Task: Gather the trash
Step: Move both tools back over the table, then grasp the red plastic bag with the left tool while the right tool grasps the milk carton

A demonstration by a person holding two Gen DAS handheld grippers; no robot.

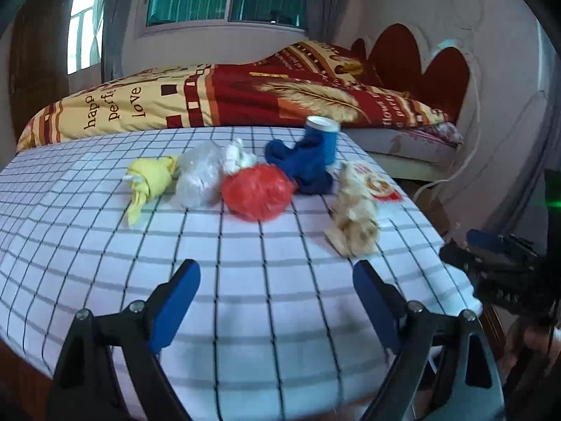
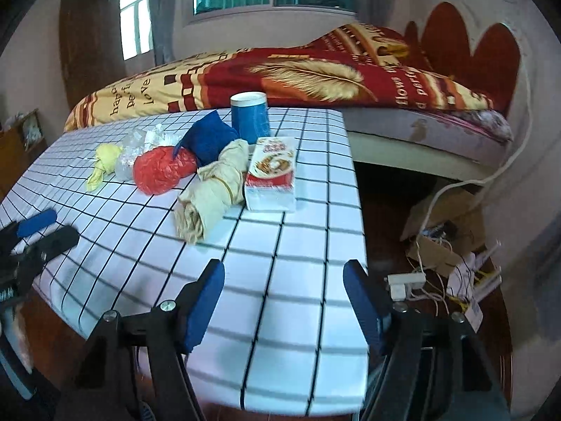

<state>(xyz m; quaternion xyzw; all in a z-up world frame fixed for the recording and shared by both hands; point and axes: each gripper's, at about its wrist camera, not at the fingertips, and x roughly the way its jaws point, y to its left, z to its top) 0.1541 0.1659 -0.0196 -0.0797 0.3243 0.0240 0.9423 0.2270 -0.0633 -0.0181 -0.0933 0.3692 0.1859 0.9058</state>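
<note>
Clearly reading "happy", "perfect", "love" on the bed quilt (image 1: 147,101); print on the tissue pack (image 2: 271,175) too small to read. Hovering over the near edge of the checked surface (image 1: 105,231): left claw (image 1: 277,298) and right claw (image 2: 284,298), both angling downward, jaws standing apart, gripping nothing. Lying toward the far edge: yellow wad (image 1: 149,179), clear bag (image 1: 200,175), red bag (image 1: 257,191), blue cloth (image 1: 301,161), blue cup (image 1: 322,137), beige bundle (image 2: 214,189). Showing only in the right view: floor cables (image 2: 434,280).
</note>
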